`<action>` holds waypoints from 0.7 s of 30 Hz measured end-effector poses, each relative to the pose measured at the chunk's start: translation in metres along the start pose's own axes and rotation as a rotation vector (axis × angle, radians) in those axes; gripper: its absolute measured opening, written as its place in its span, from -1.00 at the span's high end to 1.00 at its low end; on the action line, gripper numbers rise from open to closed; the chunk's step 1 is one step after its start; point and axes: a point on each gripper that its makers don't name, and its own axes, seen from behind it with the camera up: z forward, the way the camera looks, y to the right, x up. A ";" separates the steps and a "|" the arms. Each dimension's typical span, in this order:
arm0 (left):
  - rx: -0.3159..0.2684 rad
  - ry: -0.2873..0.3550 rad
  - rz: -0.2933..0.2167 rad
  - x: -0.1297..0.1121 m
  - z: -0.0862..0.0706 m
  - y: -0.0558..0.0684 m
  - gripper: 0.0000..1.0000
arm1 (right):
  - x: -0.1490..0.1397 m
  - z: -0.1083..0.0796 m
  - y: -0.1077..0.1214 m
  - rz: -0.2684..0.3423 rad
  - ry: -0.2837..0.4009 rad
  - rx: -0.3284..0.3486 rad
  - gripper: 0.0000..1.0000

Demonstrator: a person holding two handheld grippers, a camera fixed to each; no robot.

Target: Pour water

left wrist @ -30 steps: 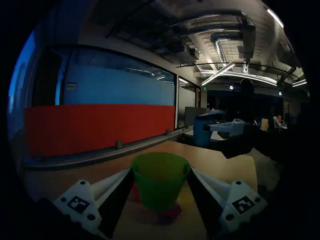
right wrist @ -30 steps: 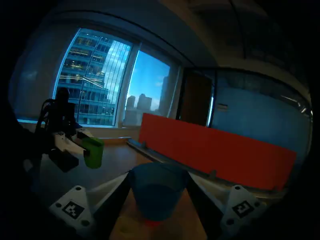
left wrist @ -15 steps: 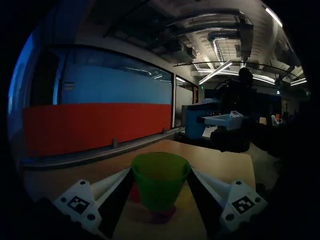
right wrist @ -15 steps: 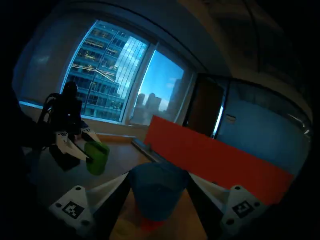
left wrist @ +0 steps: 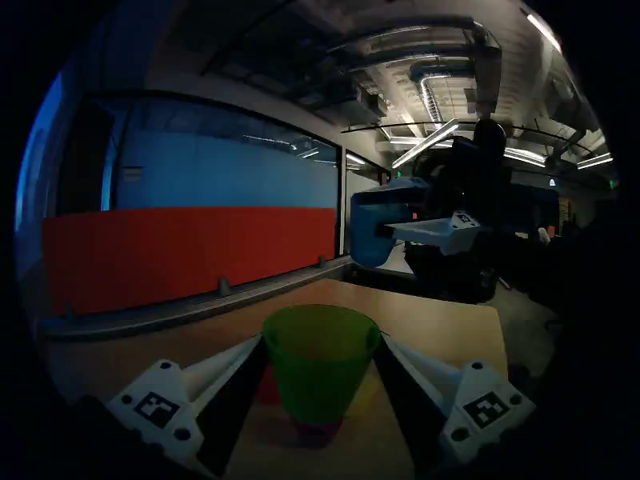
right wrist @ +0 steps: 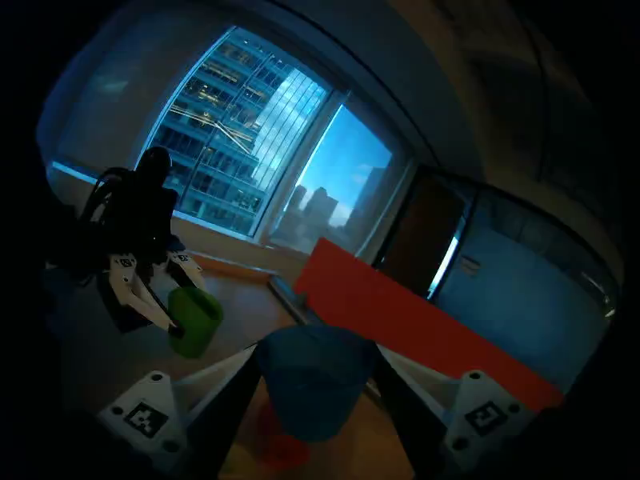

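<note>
Left gripper view shows the wooden table (left wrist: 448,320) spread below me. My left gripper (left wrist: 320,346) is clamped on the green cup (left wrist: 320,364), one finger pressed to each side of its wall. That cup is over the near part of the table, upright, its mouth up and its long axis vertical.

My right gripper (right wrist: 316,362) is closed the same way on the blue cup (right wrist: 316,392), which is higher than the green one and well apart from it. The window (right wrist: 240,160) sits slanted in the right gripper view, so I judge the blue cup is leaning, its axis off vertical and its rim turning toward the green cup.

To pour well, I should bring the blue rim over the green mouth before tipping further. Then I should roll slowly and hold the green cup level. I cannot see the water level.
</note>
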 end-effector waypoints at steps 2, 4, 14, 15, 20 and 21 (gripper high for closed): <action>-0.004 0.001 0.000 0.000 0.001 0.002 -0.76 | 0.003 0.001 0.001 -0.019 0.001 0.001 -0.86; -0.008 0.002 0.001 0.000 0.001 0.004 -0.76 | 0.006 0.003 0.002 -0.037 0.002 0.002 -0.86; -0.022 0.002 0.015 0.001 0.003 0.012 -0.76 | 0.018 0.010 0.004 -0.123 0.010 0.006 -0.86; -0.023 0.003 0.016 0.002 0.003 0.013 -0.76 | 0.020 0.011 0.005 -0.131 0.010 0.007 -0.86; -0.031 0.008 0.017 0.003 0.004 0.017 -0.76 | 0.025 0.016 0.005 -0.180 0.011 0.012 -0.87; -0.033 0.009 0.017 0.003 0.004 0.018 -0.76 | 0.026 0.018 0.005 -0.190 0.011 0.012 -0.87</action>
